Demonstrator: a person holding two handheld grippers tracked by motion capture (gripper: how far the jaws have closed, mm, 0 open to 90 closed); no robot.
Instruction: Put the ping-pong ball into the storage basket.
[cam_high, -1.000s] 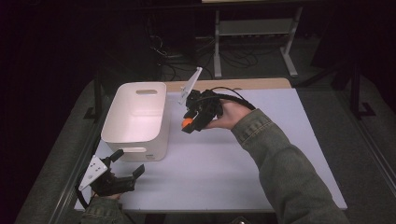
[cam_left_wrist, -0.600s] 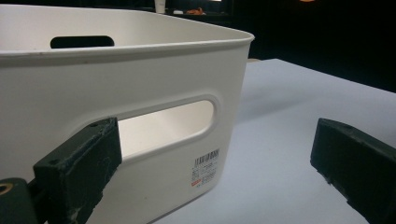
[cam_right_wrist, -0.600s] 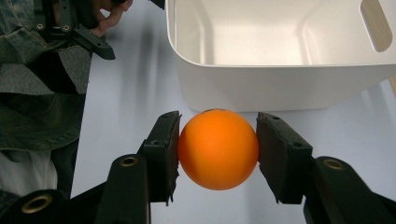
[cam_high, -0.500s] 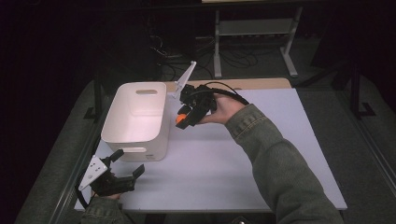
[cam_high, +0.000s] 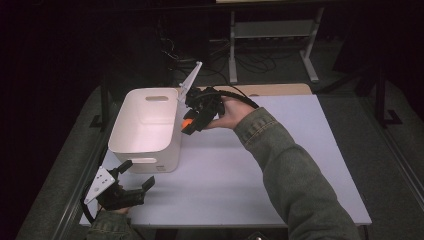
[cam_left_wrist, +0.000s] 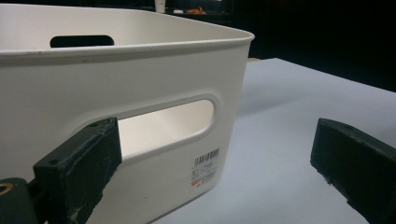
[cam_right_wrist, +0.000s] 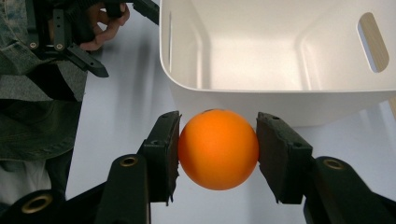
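While clamped by both pads of the right hand-held gripper (cam_right_wrist: 217, 154), smooth round orange ball (cam_right_wrist: 218, 149) hanging just outside the rim of the glossy white plastic bin (cam_high: 145, 135), above the matte pale desk (cam_high: 300, 150); left hand-held gripper (cam_high: 131, 176) gaping wide, gripping nothing, close beside bin's slotted near wall
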